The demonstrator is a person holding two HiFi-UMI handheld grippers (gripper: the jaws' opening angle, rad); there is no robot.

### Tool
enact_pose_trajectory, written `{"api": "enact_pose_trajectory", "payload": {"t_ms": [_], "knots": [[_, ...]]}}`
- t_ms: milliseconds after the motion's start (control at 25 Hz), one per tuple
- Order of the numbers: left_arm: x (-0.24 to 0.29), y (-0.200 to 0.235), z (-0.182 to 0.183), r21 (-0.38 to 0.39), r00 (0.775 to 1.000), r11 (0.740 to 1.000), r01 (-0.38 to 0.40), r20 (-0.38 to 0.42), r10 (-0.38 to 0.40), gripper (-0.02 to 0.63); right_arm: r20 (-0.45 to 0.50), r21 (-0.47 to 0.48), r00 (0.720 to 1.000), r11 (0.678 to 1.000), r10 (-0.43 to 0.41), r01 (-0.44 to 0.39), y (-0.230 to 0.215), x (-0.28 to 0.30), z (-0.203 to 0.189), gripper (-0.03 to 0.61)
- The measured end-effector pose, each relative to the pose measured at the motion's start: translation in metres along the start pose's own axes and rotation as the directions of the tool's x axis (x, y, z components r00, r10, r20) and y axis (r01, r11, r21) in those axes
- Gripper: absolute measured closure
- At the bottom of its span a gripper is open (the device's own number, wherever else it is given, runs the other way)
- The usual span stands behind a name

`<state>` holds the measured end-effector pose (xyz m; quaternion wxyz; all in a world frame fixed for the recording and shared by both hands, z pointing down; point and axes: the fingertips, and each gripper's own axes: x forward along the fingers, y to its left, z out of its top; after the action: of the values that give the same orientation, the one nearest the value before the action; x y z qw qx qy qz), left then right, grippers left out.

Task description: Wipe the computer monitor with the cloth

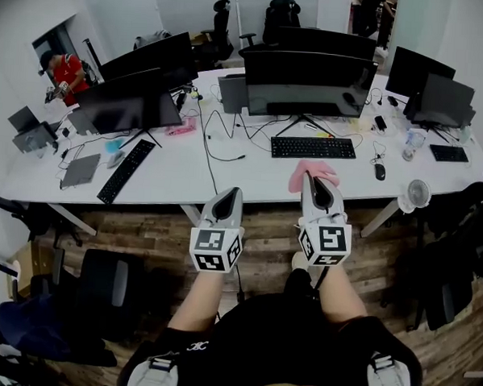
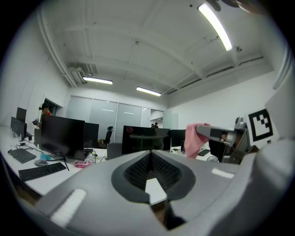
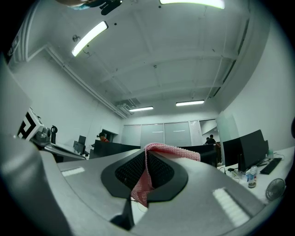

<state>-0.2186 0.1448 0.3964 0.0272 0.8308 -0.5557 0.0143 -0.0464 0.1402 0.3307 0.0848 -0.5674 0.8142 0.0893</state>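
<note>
Left gripper (image 1: 230, 197): grey moulded jaws pressed together at the tips, ribbed black pads, nothing between them. In the head view its tip is at the near edge of the white desk (image 1: 170, 176). Right gripper (image 1: 315, 182) is beside it, jaws pinching the pink cloth (image 1: 310, 168). The cloth is an open mesh knit, folded over the tip and trailing down between the pads. It's over the desk edge, just in front of the flat black keyboard (image 1: 313, 147). The curved, glossy black monitor (image 1: 308, 83) is behind that, well apart from the cloth.
</note>
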Motion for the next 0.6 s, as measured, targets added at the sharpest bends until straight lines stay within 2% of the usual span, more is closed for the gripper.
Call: {"api": "enact_pose_trajectory", "payload": {"t_ms": [280,600], "knots": [[0.060,0.021,-0.005,0.006,1.000,1.000,-0.023,0.000,0.023,0.565,0.013,0.002,1.000,1.000,0.013,-0.013,-0.028,0.055,-0.024,0.568],[0.166,0.042,0.004,-0.014,0.999,0.999,-0.047,0.007,0.047,0.565,0.000,0.011,0.999,0.999,0.036,-0.036,-0.087,0.150,-0.054,0.568]]}}
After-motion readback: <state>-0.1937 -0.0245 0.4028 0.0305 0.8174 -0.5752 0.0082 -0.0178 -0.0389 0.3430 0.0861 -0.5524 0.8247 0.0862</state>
